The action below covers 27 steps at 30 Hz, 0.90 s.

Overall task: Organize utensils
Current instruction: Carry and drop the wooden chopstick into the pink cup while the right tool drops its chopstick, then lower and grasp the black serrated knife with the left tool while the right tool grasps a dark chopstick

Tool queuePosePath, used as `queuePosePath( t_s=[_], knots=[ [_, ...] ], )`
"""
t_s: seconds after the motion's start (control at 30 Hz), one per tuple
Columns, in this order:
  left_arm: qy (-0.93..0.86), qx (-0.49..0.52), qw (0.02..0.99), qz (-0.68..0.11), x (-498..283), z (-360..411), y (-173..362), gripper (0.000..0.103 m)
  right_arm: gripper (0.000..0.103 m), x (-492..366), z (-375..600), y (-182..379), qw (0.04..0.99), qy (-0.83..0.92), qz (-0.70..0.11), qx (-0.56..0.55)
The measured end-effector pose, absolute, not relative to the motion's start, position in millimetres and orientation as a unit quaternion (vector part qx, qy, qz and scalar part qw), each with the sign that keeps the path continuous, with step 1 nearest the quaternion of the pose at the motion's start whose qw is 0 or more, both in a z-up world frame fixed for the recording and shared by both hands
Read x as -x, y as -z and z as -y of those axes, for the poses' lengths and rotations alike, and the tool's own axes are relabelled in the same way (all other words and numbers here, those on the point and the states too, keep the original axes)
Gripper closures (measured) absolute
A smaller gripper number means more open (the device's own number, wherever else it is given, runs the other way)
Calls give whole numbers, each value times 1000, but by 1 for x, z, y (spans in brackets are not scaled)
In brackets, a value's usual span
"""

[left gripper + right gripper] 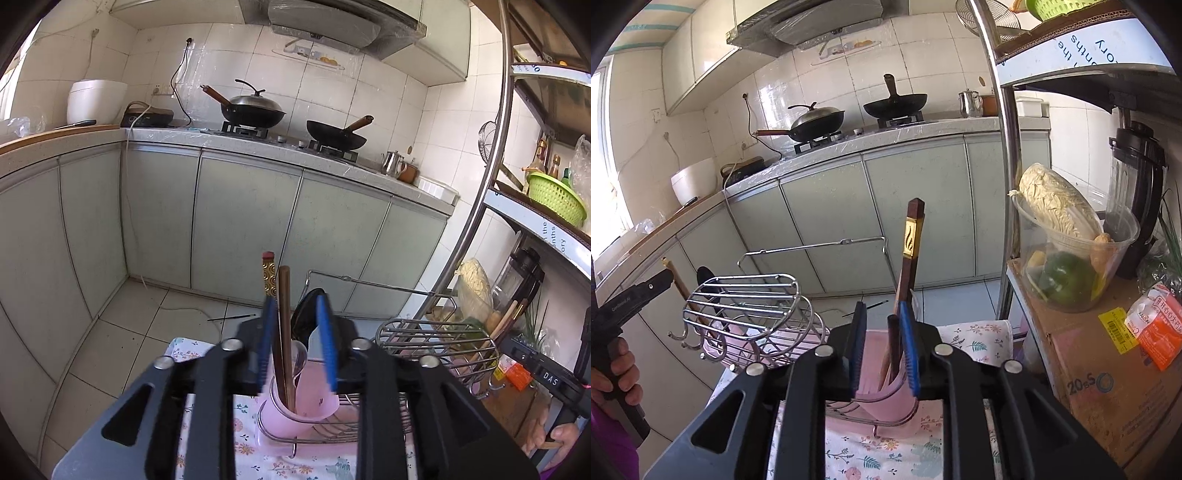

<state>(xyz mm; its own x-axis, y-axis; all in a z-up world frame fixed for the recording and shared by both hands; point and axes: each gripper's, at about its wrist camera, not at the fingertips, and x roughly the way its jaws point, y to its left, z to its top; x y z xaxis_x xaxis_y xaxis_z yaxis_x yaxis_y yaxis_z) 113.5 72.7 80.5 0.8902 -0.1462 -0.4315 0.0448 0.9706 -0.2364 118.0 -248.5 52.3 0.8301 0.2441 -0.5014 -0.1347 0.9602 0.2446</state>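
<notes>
In the left wrist view my left gripper (297, 339) stands open over a pink cup (314, 402) set in a wire rack (436, 339). Between its blue pads stand a brown chopstick (284, 314) and a gold-patterned, red-tipped chopstick (269, 275), close to the left pad. A black ladle (306, 314) stands behind them. In the right wrist view my right gripper (884, 343) is open over another pink cup (871, 354). Dark chopsticks with a gold band (910, 236) rise from this cup and lean by the right pad.
The rack sits on a floral cloth (886, 454). To the right are a metal shelf pole (1008, 184), a cardboard box (1100, 380), a tub of vegetables (1067, 251) and a blender (1137, 192). Cabinets and a counter with woks (255, 110) lie ahead.
</notes>
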Motion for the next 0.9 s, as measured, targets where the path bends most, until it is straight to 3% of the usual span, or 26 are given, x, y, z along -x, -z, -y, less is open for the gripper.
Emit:
queuePosePath(
  t_s=[0.1,0.17,0.23,0.57,0.9],
  knots=[
    [54,113,966,-226,-106,-75,-82,70,81,-111,249,-56,953,-101,-268,-102],
    [55,113,966,-227,-100,-76,-82,69,71,-106,251,-58,954,-101,-263,-105],
    [55,116,965,-227,-93,-77,-82,69,67,-99,252,-61,955,-101,-256,-109],
    [78,114,949,-285,-64,-67,-50,69,67,-64,256,-54,952,-100,-257,-129],
    [114,79,899,-416,-50,-28,32,69,67,-45,240,5,923,-116,-344,-129]
  ],
)
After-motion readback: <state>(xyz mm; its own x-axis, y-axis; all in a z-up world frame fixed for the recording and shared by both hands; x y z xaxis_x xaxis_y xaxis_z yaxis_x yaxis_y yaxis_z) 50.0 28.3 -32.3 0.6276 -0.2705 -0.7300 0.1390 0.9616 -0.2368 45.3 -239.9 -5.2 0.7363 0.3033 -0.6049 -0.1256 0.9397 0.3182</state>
